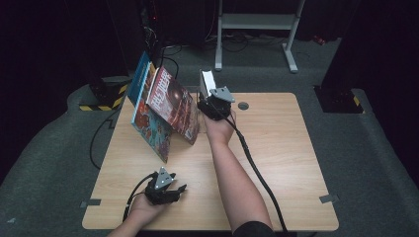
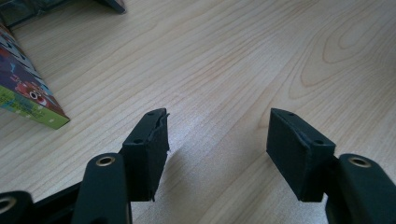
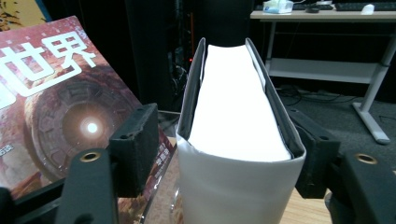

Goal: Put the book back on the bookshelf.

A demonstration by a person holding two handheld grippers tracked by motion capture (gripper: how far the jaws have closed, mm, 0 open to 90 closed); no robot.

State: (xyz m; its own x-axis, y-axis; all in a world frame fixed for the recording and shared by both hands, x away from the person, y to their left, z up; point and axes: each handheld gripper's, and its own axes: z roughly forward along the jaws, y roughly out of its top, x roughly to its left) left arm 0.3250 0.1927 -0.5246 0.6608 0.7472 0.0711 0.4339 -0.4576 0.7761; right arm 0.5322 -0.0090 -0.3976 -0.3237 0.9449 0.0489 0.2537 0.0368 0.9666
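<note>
A white-covered book [image 1: 206, 81] [image 3: 233, 116] stands upright at the table's far edge, spine toward me. My right gripper [image 1: 206, 101] [image 3: 224, 135] straddles it with the jaws open. Its left pad [image 3: 137, 140] stands clear of the cover, and its right pad [image 3: 310, 149] is at or against the other cover. To the left, a red-covered book [image 1: 173, 101] [image 3: 60, 93] leans on a blue illustrated book [image 1: 148, 118] [image 2: 23, 88]. My left gripper [image 1: 179, 189] [image 2: 217, 135] rests low near the table's front edge, open, with nothing between its pads.
The wooden table [image 1: 276, 148] has a round cable hole [image 1: 243, 105] right of the white book. A black cable [image 1: 257, 173] trails from the right gripper across the table. A metal desk frame [image 1: 257, 22] stands on the floor behind.
</note>
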